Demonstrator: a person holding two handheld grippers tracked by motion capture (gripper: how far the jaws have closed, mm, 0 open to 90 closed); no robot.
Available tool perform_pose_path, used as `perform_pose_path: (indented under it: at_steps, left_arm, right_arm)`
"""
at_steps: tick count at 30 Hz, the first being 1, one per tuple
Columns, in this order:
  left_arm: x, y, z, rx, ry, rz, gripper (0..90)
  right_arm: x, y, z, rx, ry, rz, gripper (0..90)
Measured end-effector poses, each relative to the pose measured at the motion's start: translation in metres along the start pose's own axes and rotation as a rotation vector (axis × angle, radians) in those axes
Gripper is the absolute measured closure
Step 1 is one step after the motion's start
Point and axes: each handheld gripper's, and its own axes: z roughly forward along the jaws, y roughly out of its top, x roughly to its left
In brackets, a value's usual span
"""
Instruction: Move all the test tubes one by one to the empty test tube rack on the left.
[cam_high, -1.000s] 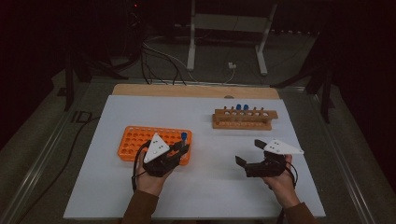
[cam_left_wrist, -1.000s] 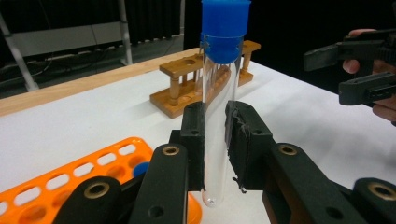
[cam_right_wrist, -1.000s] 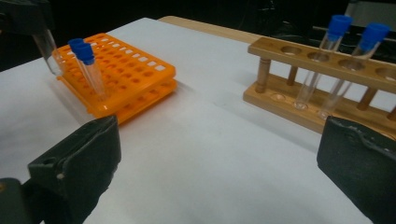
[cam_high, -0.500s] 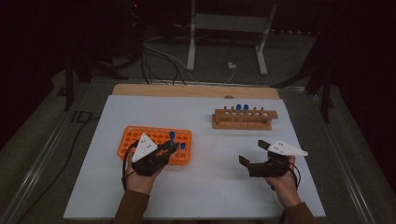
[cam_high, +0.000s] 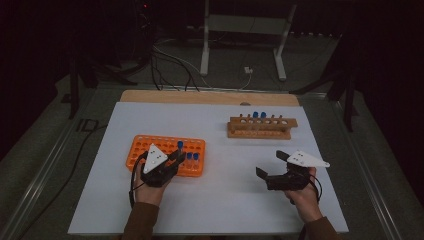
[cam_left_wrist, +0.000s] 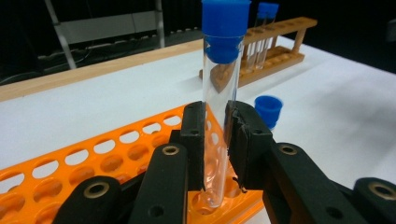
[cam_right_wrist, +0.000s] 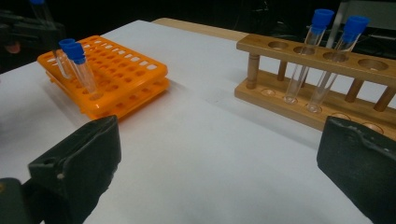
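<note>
Over the orange rack (cam_left_wrist: 70, 163), tube (cam_left_wrist: 218, 107) upright.

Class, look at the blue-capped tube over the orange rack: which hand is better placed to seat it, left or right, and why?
Left. The left gripper is shut on the tube, whose bottom sits at a hole of the orange rack. The right gripper is open, off by the wooden rack.
</note>
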Motion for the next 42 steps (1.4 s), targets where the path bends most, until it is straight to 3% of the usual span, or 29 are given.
perform_pose_path:
  at_steps: [7, 13, 18, 35, 42]
  left_arm:
    - [0.001, -0.008, 0.008, 0.033, 0.004, 0.002, 76.6]
    - [0.002, -0.018, 0.021, 0.178, 0.017, 0.013, 76.7]
    - [-0.002, -0.017, 0.023, 0.229, 0.025, 0.051, 77.7]
    - [0.000, -0.017, 0.018, 0.247, 0.003, 0.020, 76.2]
    - [0.002, -0.015, 0.015, 0.249, -0.006, 0.012, 63.7]
  right_arm:
    - [0.001, 0.000, 0.001, 0.006, 0.003, 0.002, 0.0]
    - [0.001, -0.001, 0.002, 0.011, 0.006, 0.000, 0.0]
    - [0.001, -0.002, 0.002, 0.014, 0.008, 0.001, 0.0]
    - [0.002, -0.003, 0.004, 0.027, 0.017, 0.002, 0.0]
    - [0.002, -0.003, 0.005, 0.031, 0.019, 0.000, 0.0]
